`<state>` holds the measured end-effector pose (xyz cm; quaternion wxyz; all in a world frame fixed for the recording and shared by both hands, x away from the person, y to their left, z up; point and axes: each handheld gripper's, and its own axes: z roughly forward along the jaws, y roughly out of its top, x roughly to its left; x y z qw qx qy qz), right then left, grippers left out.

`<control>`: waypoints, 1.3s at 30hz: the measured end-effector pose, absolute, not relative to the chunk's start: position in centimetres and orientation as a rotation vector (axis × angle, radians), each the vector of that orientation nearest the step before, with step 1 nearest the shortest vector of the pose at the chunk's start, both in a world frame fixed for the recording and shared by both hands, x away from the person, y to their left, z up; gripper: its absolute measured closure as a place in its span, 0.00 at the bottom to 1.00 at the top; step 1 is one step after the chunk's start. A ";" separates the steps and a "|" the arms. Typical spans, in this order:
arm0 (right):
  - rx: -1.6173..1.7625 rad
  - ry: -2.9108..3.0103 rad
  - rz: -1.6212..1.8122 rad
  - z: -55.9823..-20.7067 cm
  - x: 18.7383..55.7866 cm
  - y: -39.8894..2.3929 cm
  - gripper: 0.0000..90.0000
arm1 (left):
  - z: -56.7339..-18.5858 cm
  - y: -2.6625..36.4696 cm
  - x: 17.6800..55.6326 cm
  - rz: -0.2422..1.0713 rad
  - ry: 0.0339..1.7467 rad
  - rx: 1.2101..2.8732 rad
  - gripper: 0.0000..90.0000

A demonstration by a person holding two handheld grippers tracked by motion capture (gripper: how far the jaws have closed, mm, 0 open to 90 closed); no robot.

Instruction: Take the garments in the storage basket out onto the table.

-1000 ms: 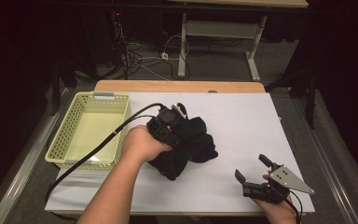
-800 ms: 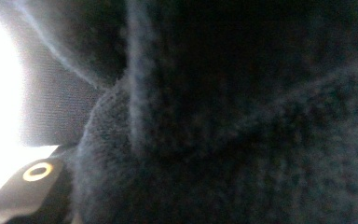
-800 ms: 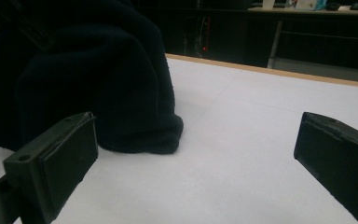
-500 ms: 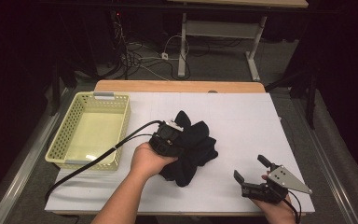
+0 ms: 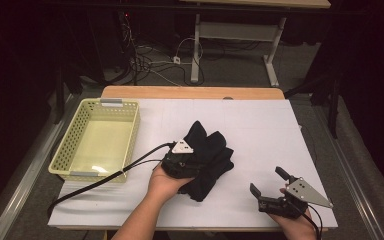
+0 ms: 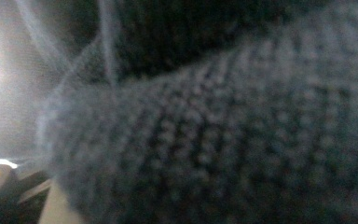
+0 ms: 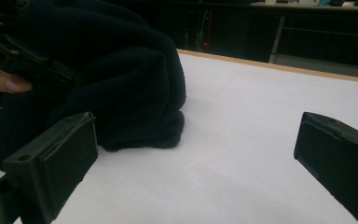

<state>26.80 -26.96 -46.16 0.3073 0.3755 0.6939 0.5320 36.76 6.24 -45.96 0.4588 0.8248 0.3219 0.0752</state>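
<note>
The white-topped table carries a pale yellow basket at its left and a bunched dark knit garment near its middle. The left gripper is pressed into the garment's near-left side; its jaws have just been opening, the knit lies right against its camera, and whether they pinch cloth I cannot tell. The right gripper rests near the table's front right, apart from the garment, jaws spread with nothing between them.
</note>
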 end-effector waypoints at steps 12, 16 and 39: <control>0.986 1.855 1.388 -46.5 26.8 -26.6 0.00 | -47.3 6.8 36.4 0.159 0.812 1.913 0.26; 0.987 1.858 1.386 -46.6 26.7 -26.5 0.00 | -47.1 7.0 36.1 0.155 0.797 1.914 0.20; 0.941 1.890 1.393 -46.4 26.5 -25.3 0.00 | -47.2 12.0 30.7 0.228 0.828 1.908 0.00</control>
